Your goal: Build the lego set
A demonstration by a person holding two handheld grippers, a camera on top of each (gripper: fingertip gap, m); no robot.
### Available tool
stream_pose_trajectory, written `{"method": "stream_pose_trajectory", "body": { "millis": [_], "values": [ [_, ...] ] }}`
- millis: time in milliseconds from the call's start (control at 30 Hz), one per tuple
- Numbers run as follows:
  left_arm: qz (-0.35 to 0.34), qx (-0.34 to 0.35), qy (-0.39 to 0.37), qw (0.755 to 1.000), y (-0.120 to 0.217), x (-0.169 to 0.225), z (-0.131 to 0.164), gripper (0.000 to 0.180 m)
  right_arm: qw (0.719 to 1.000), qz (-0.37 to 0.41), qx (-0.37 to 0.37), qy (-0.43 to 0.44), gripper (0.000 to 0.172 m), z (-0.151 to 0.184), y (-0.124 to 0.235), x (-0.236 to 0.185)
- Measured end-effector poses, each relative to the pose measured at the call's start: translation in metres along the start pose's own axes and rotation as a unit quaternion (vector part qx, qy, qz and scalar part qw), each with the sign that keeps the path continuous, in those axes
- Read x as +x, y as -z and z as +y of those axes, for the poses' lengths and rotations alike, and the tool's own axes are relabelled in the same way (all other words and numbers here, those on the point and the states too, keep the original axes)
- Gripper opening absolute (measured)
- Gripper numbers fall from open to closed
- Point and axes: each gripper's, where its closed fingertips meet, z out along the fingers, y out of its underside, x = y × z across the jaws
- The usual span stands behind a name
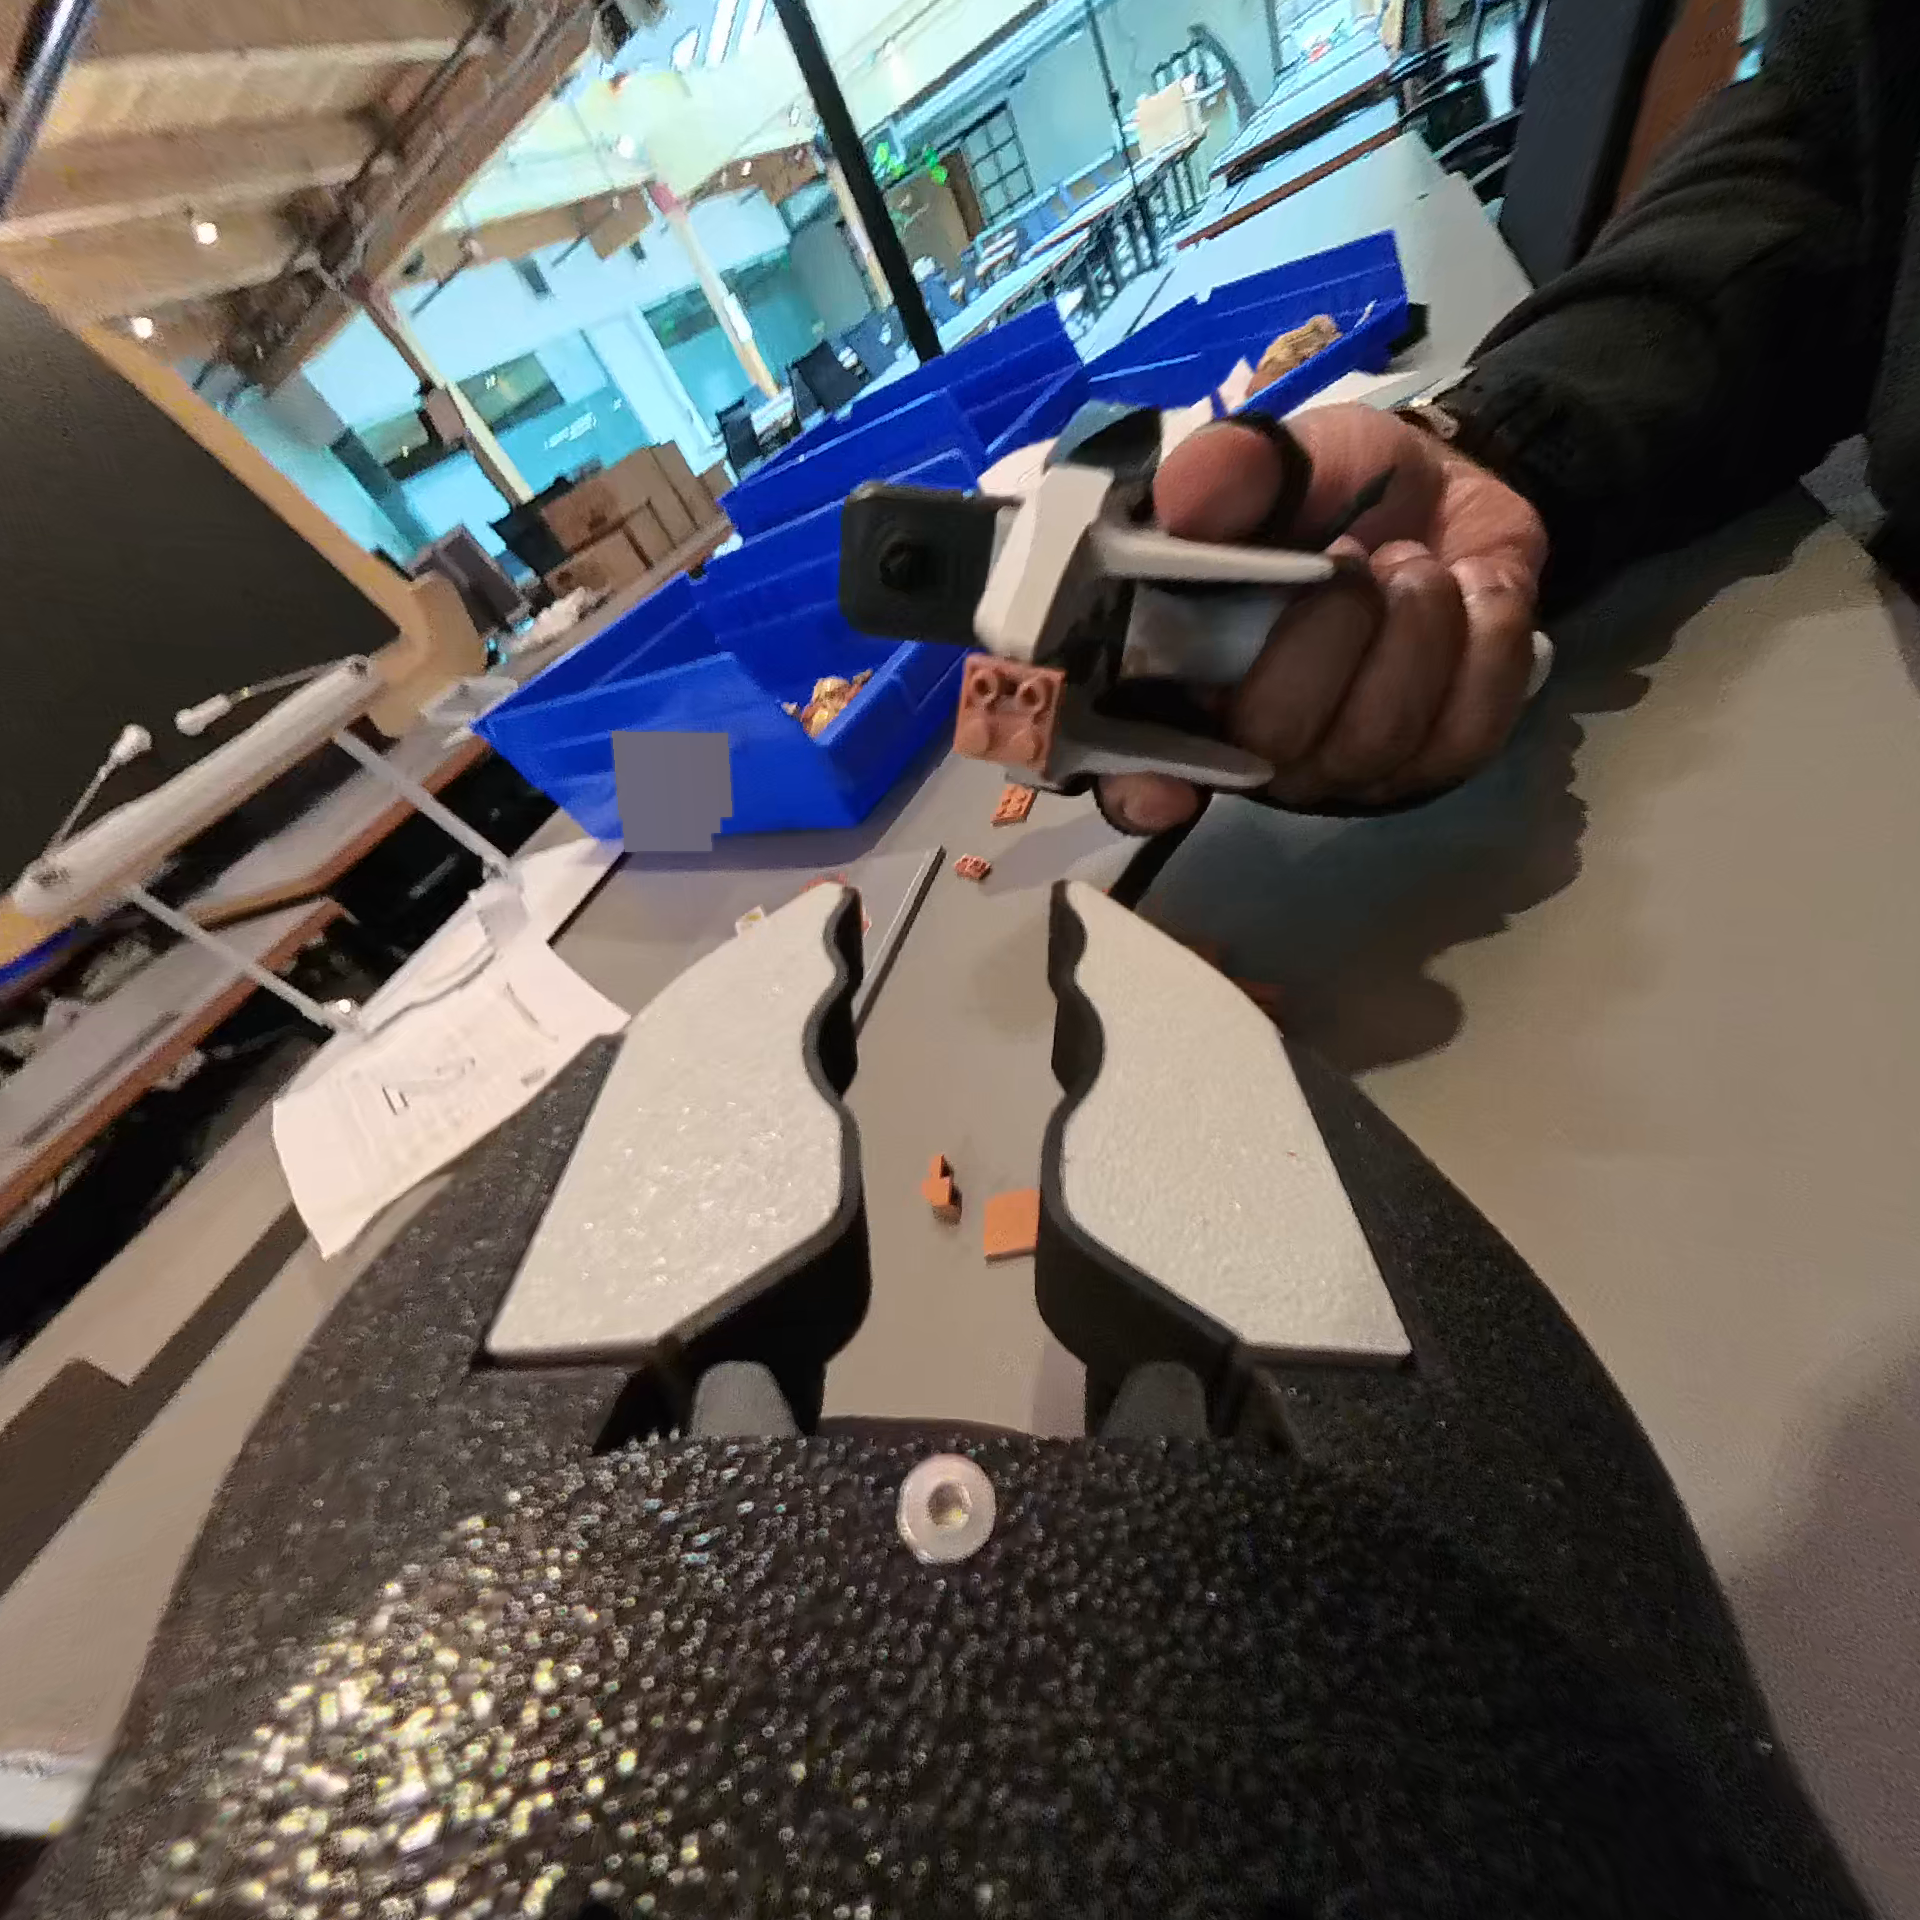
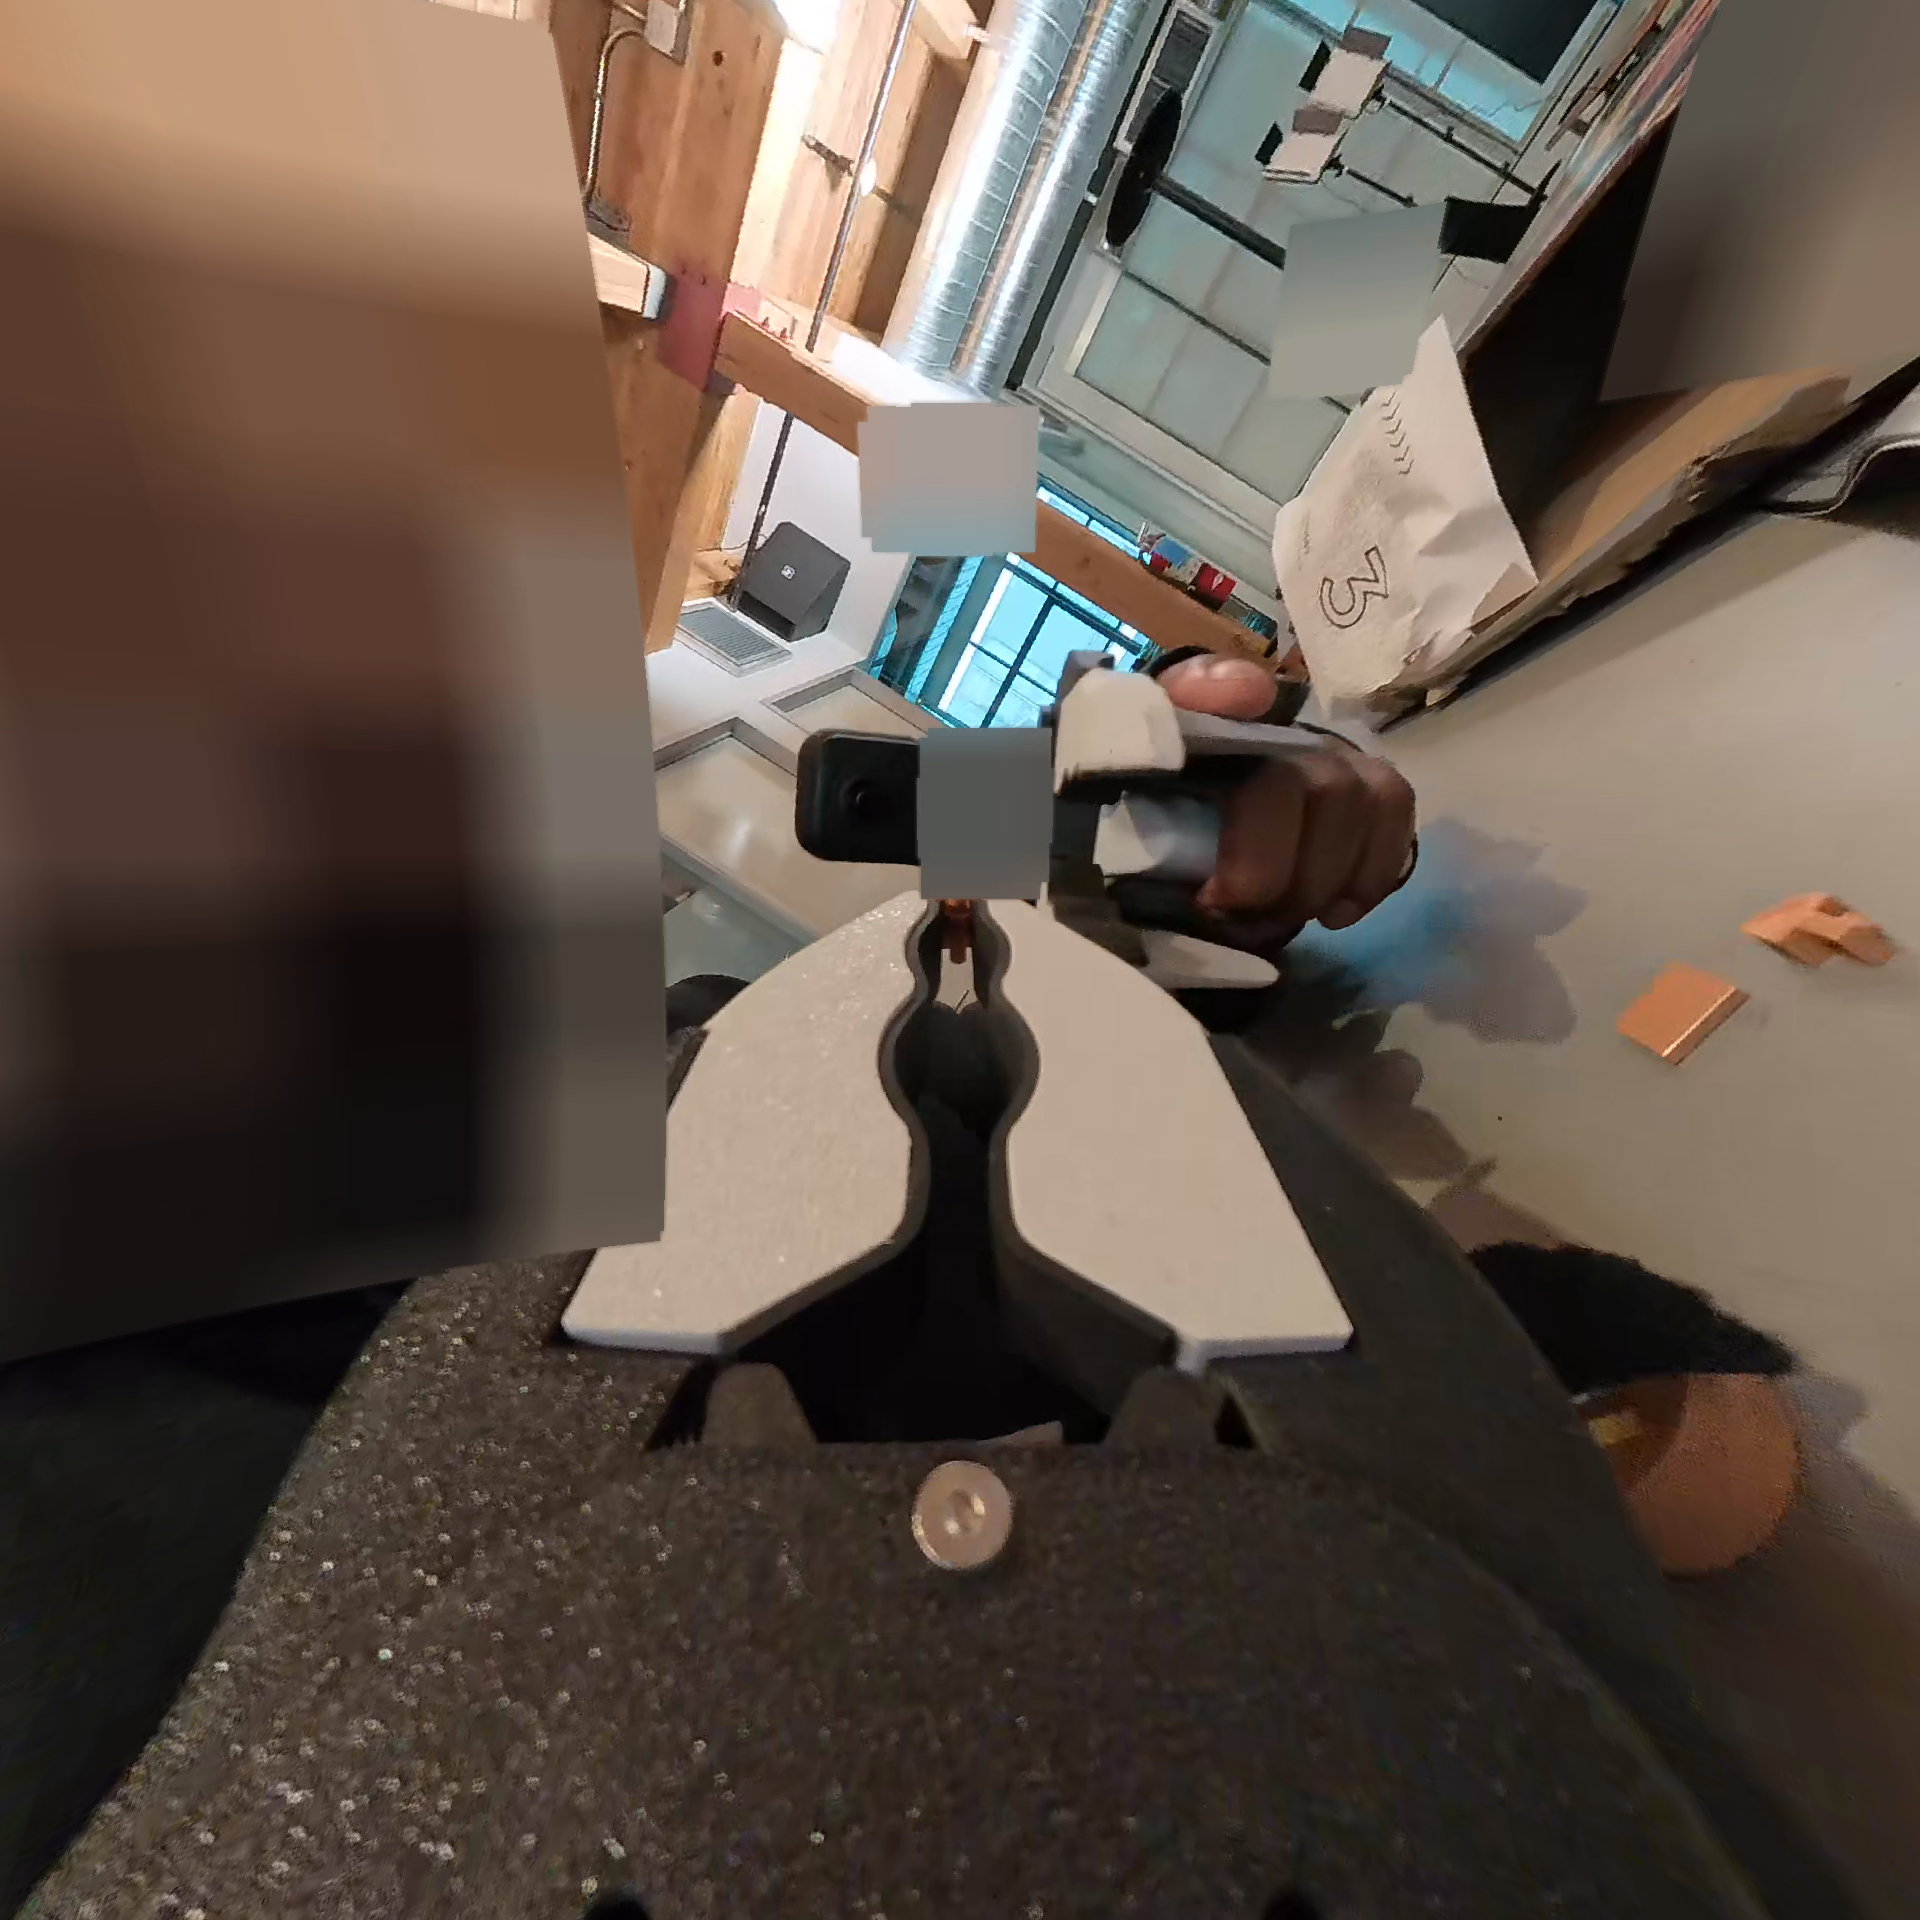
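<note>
Left gripper [image 1: 956,914] is hovering with jaws apart and bare over the grey table [image 1: 1558,1143]. Right gripper [image 2: 961,920] is pinching a brown toy brick plate [image 1: 1010,712] aloft; 2 brown pieces [image 1: 977,1205] are lying below on the table.

Workshop with timber beams [image 2: 717,156], large windows [image 1: 499,395].

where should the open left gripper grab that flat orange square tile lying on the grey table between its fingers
Probably by two opposite side edges of the flat orange tile, coming straight down from above. It lies flat on the grey table, so only its thin edges offer faces to pinch. The left gripper is open with nothing in it; the small orange brick close beside the tile may get in the way.
</note>
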Motion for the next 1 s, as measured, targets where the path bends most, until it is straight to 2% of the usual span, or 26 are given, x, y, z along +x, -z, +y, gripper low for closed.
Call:
{"method": "stream_pose_trajectory", "body": {
  "millis": [167,333,500,600,700,767,800,867,1000],
  "values": [
    [0.012,0.041,-0.023,0.999,-0.001,0.011,-0.016,0.035,1.0,0.01,0.002,-0.009,0.005,0.001,0.0,0.005],
    [0.005,0.037,-0.04,0.999,-0.004,0.012,-0.015,0.034,0.999,0.029,-0.013,-0.018,0.005,0.007,-0.001,0.013],
    [0.011,0.036,-0.055,0.998,-0.006,0.018,-0.014,0.017,0.998,0.045,-0.032,-0.007,0.005,0.013,-0.003,0.017],
    [0.025,0.02,-0.057,0.998,-0.005,0.02,-0.01,0.016,0.997,0.063,-0.046,0.014,0.005,0.015,-0.001,0.02],
    [0.033,0.009,-0.038,0.999,0.0,0.017,-0.007,0.016,0.995,0.078,-0.047,0.033,0.019,0.009,0.003,0.019],
    [0.037,-0.029,-0.019,0.999,0.004,0.01,0.006,0.016,0.991,0.107,-0.055,0.058,0.029,0.004,0.01,0.023],
    [0.049,-0.066,-0.004,0.997,0.006,0.009,0.019,0.016,0.987,0.124,-0.059,0.077,0.029,0.002,0.014,0.024],
    [0.031,-0.155,0.004,0.987,0.012,-0.003,0.049,0.016,0.978,0.157,-0.071,0.119,0.028,-0.003,0.024,0.027],
    [0.062,-0.262,0.066,0.961,0.023,0.001,0.088,0.016,0.946,0.22,-0.115,0.209,0.028,-0.007,0.044,0.033]
  ]
}}
